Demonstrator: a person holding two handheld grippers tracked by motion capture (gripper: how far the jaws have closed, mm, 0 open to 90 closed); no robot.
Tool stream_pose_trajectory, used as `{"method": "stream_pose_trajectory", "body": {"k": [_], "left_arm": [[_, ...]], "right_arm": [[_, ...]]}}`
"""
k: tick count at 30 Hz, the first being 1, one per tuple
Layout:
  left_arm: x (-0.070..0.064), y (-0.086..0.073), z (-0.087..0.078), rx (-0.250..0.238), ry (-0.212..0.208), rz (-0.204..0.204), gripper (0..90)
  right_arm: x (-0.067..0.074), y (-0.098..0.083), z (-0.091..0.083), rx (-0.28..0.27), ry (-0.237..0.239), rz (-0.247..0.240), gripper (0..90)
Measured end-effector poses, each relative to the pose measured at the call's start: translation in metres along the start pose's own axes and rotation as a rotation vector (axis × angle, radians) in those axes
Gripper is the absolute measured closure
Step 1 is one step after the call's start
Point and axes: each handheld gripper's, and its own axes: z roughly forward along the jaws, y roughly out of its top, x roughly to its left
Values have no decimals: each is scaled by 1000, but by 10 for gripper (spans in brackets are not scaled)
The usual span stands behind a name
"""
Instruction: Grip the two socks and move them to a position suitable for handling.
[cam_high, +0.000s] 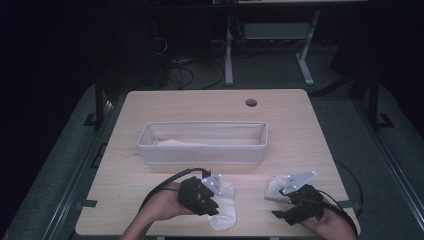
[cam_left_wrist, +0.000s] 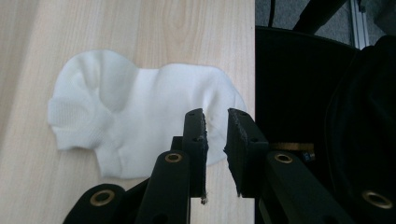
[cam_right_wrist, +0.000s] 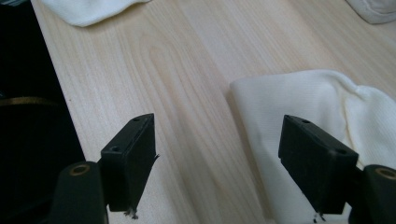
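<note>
At 7 o'clock on the pale wooden table (cam_high: 300, 130), the left gripper (cam_left_wrist: 215, 122) hovered with jaws slightly parted, released, over the toe of a flat white ankle sock (cam_left_wrist: 140, 107) lying by the near edge. At 5 o'clock the right gripper (cam_right_wrist: 217, 154) stood wide open beside a folded cream sock (cam_right_wrist: 322, 102). Bare wood separated them. Beyond, toward 12 o'clock, sat a long white fabric bin (cam_high: 202, 150).

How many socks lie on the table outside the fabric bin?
2. One white sock lies at the near edge under the left gripper; one cream sock lies at the near right, by the right gripper. The bin may hide more.
</note>
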Motion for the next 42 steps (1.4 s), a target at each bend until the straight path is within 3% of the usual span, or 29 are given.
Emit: {"method": "stream_pose_trajectory", "body": {"k": [6,14,17,23,32,38,42], "left_arm": [[-5,5,15,-5,-7,11,776],[-2,6,39,27,-23,15,776],[2,4,43,31,-36,1,776],[4,2,49,71,-27,22,776],[9,-8,47,55,-44,70,801],[6,-9,43,76,-14,101,773],[6,-15,29,22,17,67,749]], "right_arm": [[1,2,-1,-10,0,-2,272],[3,1,3,13,8,-3,274],[2,2,1,2,19,-3,316],[3,1,2,8,29,-5,326],[6,5,1,-2,56,-14,362],[9,8,5,21,92,-30,401],[13,18,4,5,116,-56,437]]}}
